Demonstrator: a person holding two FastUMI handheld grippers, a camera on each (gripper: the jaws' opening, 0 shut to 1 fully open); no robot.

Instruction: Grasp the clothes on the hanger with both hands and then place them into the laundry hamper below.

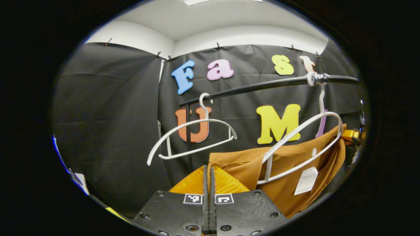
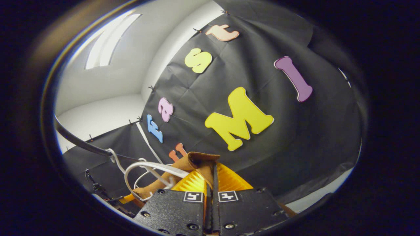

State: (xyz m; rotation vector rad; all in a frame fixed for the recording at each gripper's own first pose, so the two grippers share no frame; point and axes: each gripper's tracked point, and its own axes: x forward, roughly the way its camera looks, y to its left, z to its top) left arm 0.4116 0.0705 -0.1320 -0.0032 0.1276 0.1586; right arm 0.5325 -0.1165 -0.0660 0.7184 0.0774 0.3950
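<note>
A brown garment [image 1: 242, 167] hangs half off a white hanger [image 1: 302, 144], which tilts under the black rail [image 1: 262, 86]. A white tag [image 1: 306, 180] dangles from the cloth. My left gripper [image 1: 208, 168] is shut, its fingertips pinching the garment's left edge. In the right gripper view my right gripper [image 2: 213, 167] is shut on a folded corner of the same brown garment [image 2: 200, 160]. The white hanger [image 2: 147, 167] sits just left of that corner, below the rail [image 2: 78, 141]. Part of the right gripper [image 1: 351, 134] shows at the garment's far right end.
An empty white hanger [image 1: 193, 131] hangs on the rail to the left of the garment. Black cloth walls close in behind and to both sides. A pale object [image 1: 78, 180] sits low at the left edge.
</note>
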